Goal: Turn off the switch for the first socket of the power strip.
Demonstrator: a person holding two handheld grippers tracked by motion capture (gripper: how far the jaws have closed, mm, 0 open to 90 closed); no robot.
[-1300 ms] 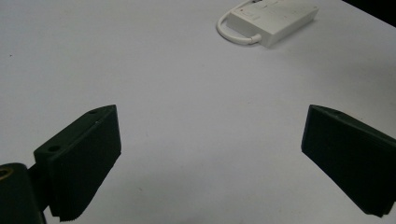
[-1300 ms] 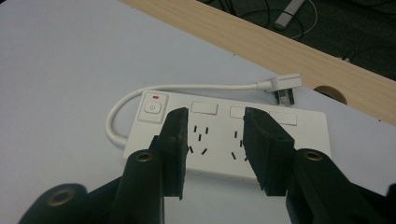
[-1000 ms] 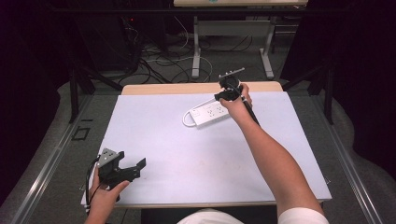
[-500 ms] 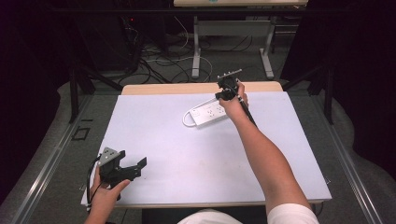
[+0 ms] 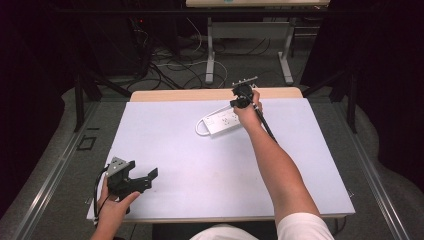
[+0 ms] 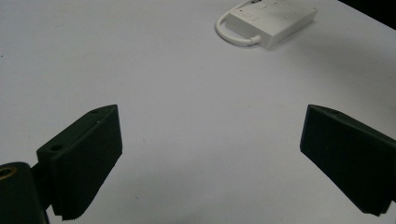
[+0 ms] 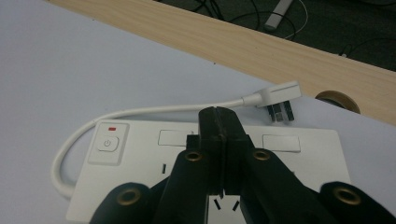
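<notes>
One table (image 5: pixel 165 145), rectangular, flat matte white top, smooth, with a strip of light wood grain along the far edge (image 7: pixel 261 42); dark floor beyond with loose cables, blurred. One power strip (image 5: pixel 222 121), white glossy plastic, boxy with rounded corners, lying flat at far centre-right of the table; in the right gripper view its face (image 7: pixel 140 177) shows one rounded power button with a small red mark above it, two blank rectangular labels, dark socket slots partly hidden by the jaws. One short white cord (image 7: pixel 154 110), smooth round, loops out of the strip's left end and curves back behind it to one flat angled plug (image 7: pixel 275 99) with metal pins, lying on the table just beyond the strip's far edge, near the wood strip. One round brass-coloured fitting (image 7: pixel 337 100) set in the wood, right of the plug. Two grippers, black hard plastic, brass-ringed screw holes. Right gripper (image 5: pixel 243 96) held over the strip's right end, jaws pressed together with nothing between them, tips right above the strip's top face; contact cannot be told. Left gripper (image 5: pixel 131 178) at the near-left table corner, well apart from the strip, jaws spread wide, blocky wedge shapes with ribbed inner faces, empty, grey three-cornered plate on top.
</notes>
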